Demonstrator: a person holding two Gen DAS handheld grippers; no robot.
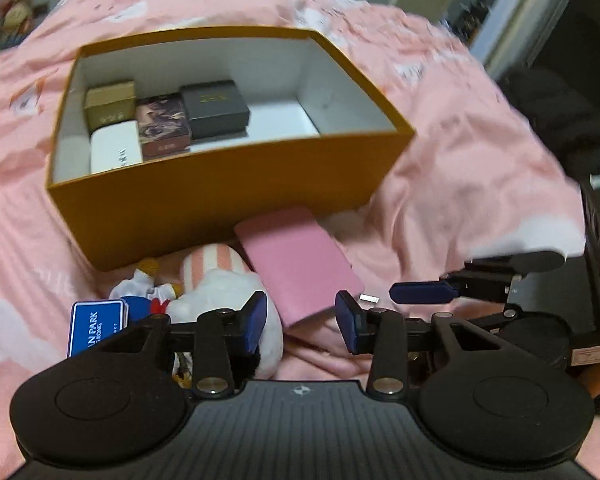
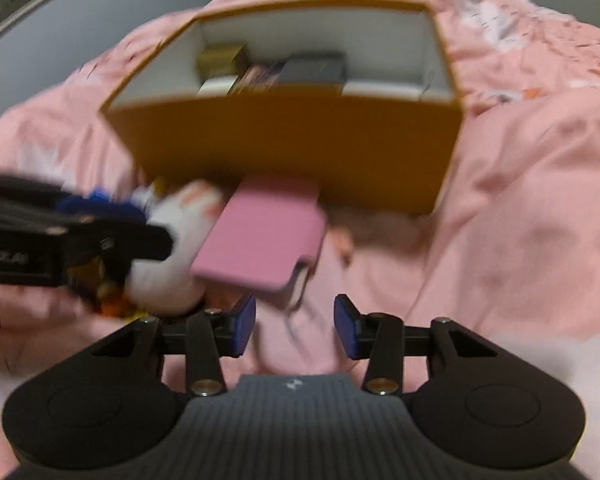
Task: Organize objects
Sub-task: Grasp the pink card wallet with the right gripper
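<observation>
An open orange box (image 1: pixel 220 196) (image 2: pixel 292 144) sits on a pink bed cover. Inside lie a gold box (image 1: pixel 110 102), a white box (image 1: pixel 114 150), a patterned dark red box (image 1: pixel 162 126) and a black box (image 1: pixel 214 108). A pink case (image 1: pixel 300 264) (image 2: pixel 262 236) leans against the box's front wall. A white plush with pink stripes (image 1: pixel 220 288) (image 2: pixel 172 248) and a small doll (image 1: pixel 148 284) lie to its left. A blue tin (image 1: pixel 96 326) is lower left. My left gripper (image 1: pixel 302 322) is open and empty above the plush and case. My right gripper (image 2: pixel 294 326) is open and empty just short of the case.
The pink bed cover (image 1: pixel 460 168) is rumpled all around. The right gripper's fingers (image 1: pixel 424 292) show in the left wrist view, and the left gripper's body (image 2: pixel 60 240) in the right wrist view. A wall and dark doorway (image 1: pixel 560 40) lie beyond the bed.
</observation>
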